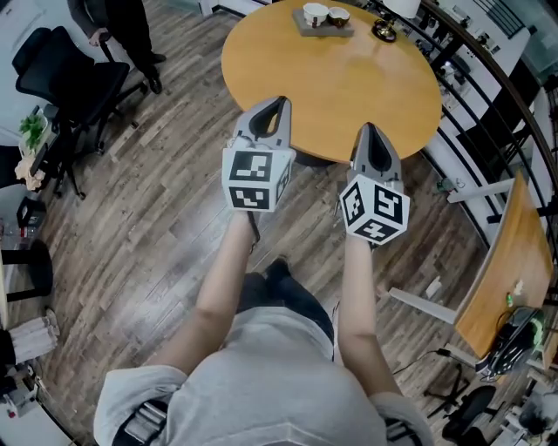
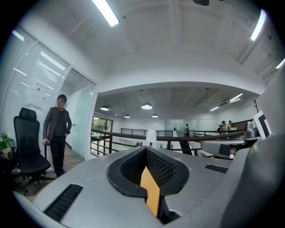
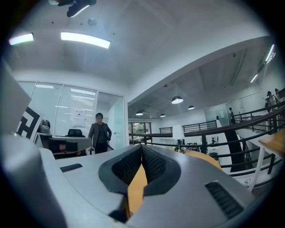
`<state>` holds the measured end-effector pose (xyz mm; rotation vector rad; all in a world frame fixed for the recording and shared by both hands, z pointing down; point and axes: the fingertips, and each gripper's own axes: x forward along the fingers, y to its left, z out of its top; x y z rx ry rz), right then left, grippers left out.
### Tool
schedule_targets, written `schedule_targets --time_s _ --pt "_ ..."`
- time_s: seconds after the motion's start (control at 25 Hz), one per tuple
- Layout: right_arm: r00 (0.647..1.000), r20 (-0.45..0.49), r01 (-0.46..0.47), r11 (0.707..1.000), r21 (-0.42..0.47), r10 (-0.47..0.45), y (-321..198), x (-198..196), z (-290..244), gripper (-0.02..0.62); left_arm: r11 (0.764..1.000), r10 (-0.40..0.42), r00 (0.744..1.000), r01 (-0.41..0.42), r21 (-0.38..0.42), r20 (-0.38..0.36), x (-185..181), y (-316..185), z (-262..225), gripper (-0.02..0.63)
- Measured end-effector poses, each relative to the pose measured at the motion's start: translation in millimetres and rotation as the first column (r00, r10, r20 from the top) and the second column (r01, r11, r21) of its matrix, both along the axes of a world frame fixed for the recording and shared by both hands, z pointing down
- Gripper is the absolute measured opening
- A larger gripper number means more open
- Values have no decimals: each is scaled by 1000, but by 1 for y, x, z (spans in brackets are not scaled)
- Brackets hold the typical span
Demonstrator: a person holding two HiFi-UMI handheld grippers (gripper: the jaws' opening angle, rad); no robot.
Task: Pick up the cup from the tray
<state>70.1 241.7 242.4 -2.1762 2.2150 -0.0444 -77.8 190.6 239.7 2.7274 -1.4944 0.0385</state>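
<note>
Two small white cups [image 1: 315, 14] [image 1: 338, 16] stand on a grey tray [image 1: 324, 31] at the far edge of the round wooden table [image 1: 331, 83]. Both grippers hover over the table's near edge, well short of the tray, pointing towards it. In the head view my left gripper [image 1: 281, 100] is shut with nothing in it. My right gripper [image 1: 370, 126] beside it is also shut and empty. In the left gripper view the gripper [image 2: 146, 149] has its jaws meeting at the tip. The right gripper view shows the same of its gripper [image 3: 141, 147]. Neither gripper view shows the cups.
A dark round object [image 1: 384, 33] lies right of the tray. A black railing [image 1: 488, 78] runs behind the table on the right. A black office chair [image 1: 65, 78] and a standing person [image 1: 131, 35] are at the left. Another wooden desk [image 1: 506, 261] is at the right.
</note>
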Motion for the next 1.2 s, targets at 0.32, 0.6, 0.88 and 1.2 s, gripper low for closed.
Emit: schedule_targets --time_s 0.32,0.6,0.88,1.2 --pt "1000 19 24 1000 -6 -23 -49 17 8 8 1000 -26 999 26 -15 20 15 -44 9 6" --pt "1000 6 30 999 -29 -30 -84 25 19 8 999 -23 1000 23 -24 17 31 -83 15 6" --pt "1000 7 -8 999 -36 9 -139 50 21 8 999 14 1000 -14 -30 17 56 -142 19 6" --pt "1000 7 -26 998 -53 26 -228 63 25 8 999 22 1000 -21 -41 11 66 -231 21 6"
